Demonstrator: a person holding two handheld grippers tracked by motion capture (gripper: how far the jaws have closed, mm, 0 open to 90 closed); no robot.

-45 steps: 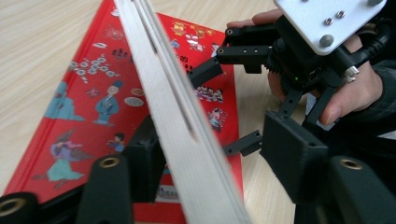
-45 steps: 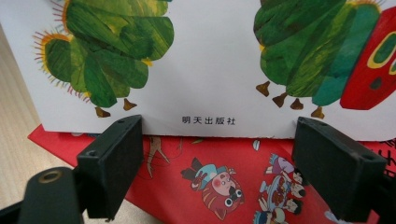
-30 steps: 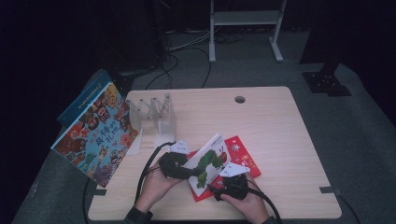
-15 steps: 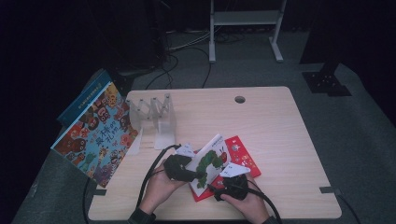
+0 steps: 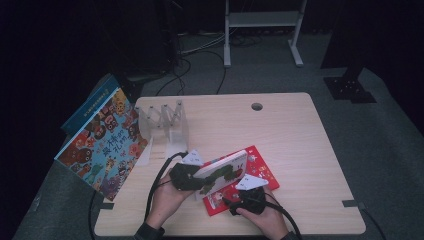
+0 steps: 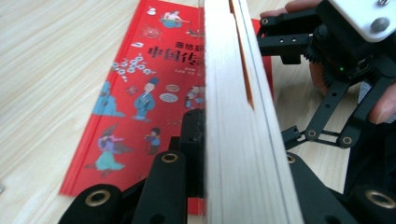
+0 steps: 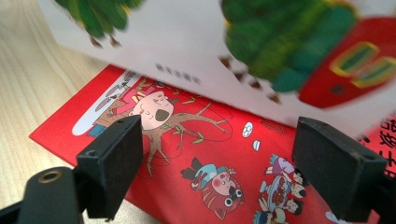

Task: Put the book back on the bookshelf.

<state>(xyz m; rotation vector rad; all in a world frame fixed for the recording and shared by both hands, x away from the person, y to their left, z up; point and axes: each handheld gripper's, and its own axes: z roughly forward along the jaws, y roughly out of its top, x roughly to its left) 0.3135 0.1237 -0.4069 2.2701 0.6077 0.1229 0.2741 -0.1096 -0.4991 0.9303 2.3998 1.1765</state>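
Note:
A white caterpillar board book [image 5: 222,172] stands tilted on its edge over a red picture book [image 5: 261,172] that lies flat near the table's front. My left gripper [image 5: 184,176] is shut on the white book's left end. In the left gripper view the thick page block [image 6: 233,93] sits between the jaws of my left gripper [image 6: 240,140], with the red book [image 6: 140,93] flat beneath it. My right gripper [image 5: 247,197] hovers open over the red book's [image 7: 196,154] near corner. Its jaws stand wide apart and hold nothing [image 7: 217,172], and the caterpillar cover [image 7: 233,46] hangs above them.
A clear zigzag book rack [image 5: 165,125] stands at the table's back left. A large colourful picture book [image 5: 102,145] leans off the left edge, with a blue book [image 5: 90,102] behind it. A cable hole [image 5: 257,106] is at the back centre. The light wood table [image 5: 310,150] is bare on the right.
The left gripper has shifted slightly and the caterpillar book stands a little steeper. The right gripper has stayed over the red book.

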